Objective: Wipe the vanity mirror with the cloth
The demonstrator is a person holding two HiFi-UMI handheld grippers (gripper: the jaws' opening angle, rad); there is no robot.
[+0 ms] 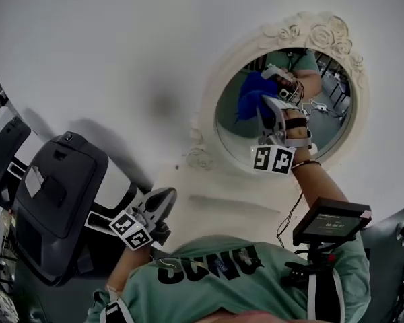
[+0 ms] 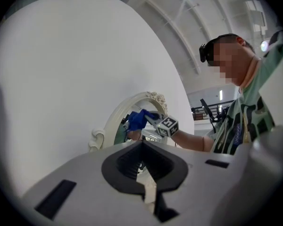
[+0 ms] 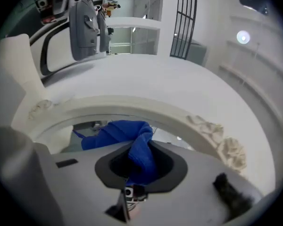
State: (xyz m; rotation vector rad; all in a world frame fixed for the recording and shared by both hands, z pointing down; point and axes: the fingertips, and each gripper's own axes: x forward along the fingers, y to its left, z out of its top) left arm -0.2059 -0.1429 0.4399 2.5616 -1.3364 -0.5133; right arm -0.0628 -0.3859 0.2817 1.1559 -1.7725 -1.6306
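An oval vanity mirror with an ornate cream frame stands against a white wall at the upper right of the head view. My right gripper is shut on a blue cloth and holds it against the left part of the glass. In the right gripper view the cloth bunches out of the jaws just below the frame. My left gripper hangs low by the person's chest, shut and holding nothing, away from the mirror. The left gripper view looks up at the mirror, the cloth and the right gripper.
A black padded machine stands at the lower left, close to the left gripper. A small screen on a mount sits at the person's right side. The white wall fills the space left of the mirror.
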